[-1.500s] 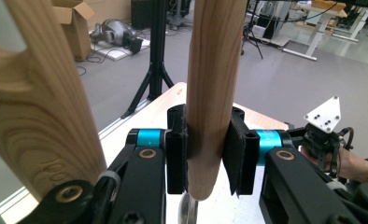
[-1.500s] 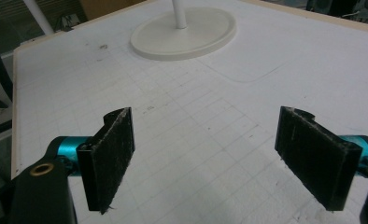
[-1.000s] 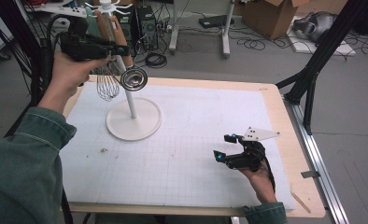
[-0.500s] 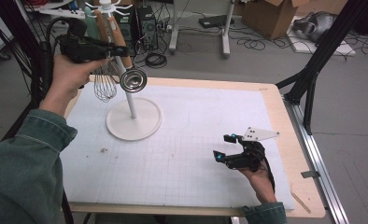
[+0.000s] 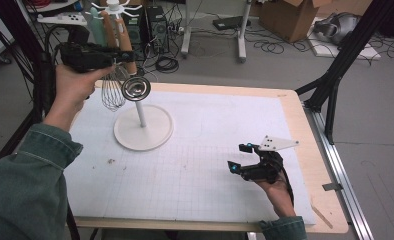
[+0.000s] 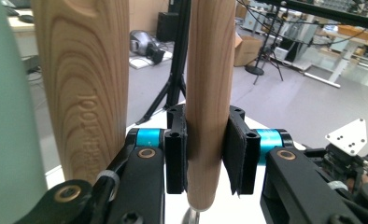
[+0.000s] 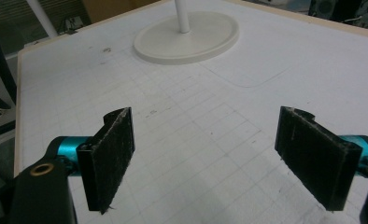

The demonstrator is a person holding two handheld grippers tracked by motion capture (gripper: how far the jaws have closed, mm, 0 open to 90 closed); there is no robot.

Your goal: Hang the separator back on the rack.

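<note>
A white utensil stand [image 5: 144, 127] rises from a round base on the left of the mat, and its hooks [image 5: 114, 6] carry hanging tools. My left gripper [image 5: 120, 57] is raised beside the stand's top, shut on the wooden handle [image 6: 210, 93] of a small metal ladle [image 5: 136, 87]; both pads press the handle near its lower end. A wire whisk [image 5: 113, 92] hangs next to it on a second wooden handle [image 6: 86, 84]. My right gripper [image 5: 237, 159] rests low on the mat at the right, jaws wide open around nothing [image 7: 210, 154], and faces the stand's base [image 7: 187, 39].
A pale green handle [image 6: 4, 116] hangs at the far left of the stand. The white gridded mat [image 5: 210, 125] covers a wooden table whose edge [image 5: 305, 130] runs along the right. Black tripod legs [image 5: 330, 85] stand off the table's right side; cables and boxes lie on the floor behind.
The left gripper and the ladle it holds have edged slightly to the left. The right gripper has not moved.
</note>
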